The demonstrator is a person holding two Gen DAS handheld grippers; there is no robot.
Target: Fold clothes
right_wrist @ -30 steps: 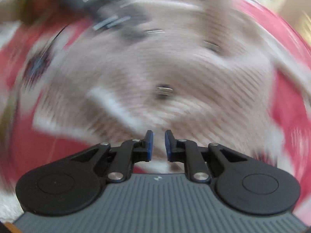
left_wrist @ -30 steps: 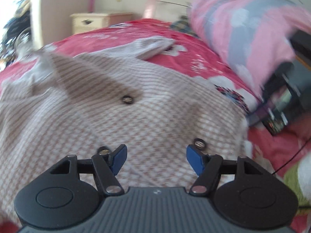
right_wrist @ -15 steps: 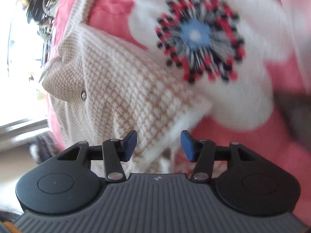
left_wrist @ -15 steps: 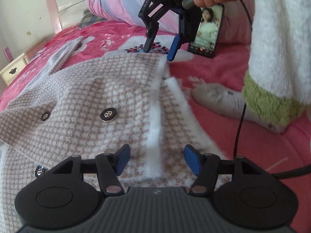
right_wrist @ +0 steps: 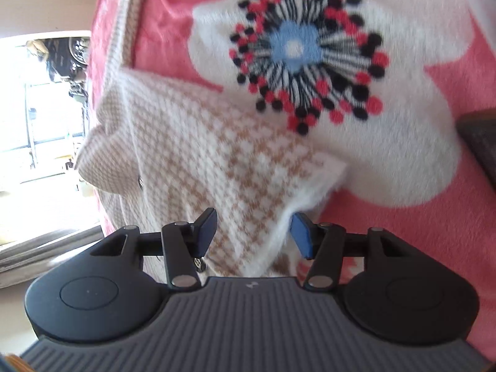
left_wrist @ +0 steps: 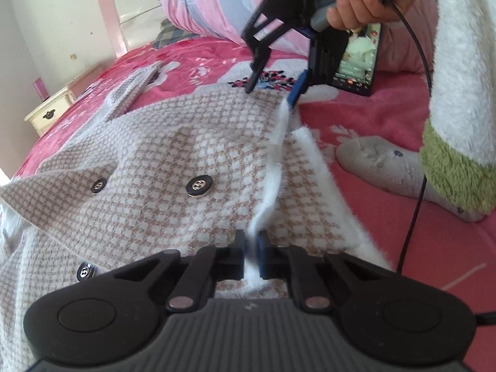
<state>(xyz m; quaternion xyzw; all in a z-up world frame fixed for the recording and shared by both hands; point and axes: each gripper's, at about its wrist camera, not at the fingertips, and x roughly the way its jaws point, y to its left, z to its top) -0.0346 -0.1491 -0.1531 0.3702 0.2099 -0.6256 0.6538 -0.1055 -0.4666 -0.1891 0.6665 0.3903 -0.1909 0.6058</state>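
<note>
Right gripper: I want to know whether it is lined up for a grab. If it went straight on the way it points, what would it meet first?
Probably the houndstooth jacket: its fuzzy white corner lies between the open right gripper.

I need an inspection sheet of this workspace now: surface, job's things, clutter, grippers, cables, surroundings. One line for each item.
Surface: pink bed blanket with white flower print.
Job's things: beige-and-white houndstooth knit jacket with dark metal buttons, spread flat, fuzzy white hem facing the grippers.
Clutter: lit black smartphone propped beyond the jacket; white sock on the blanket.
Grippers: left gripper shut on the jacket's white hem; right gripper open, the jacket's corner between its pads.
Cables: black cable hanging from the right hand across the blanket.
Surroundings: pink headboard, cream nightstand, pink-and-grey quilt.
</note>
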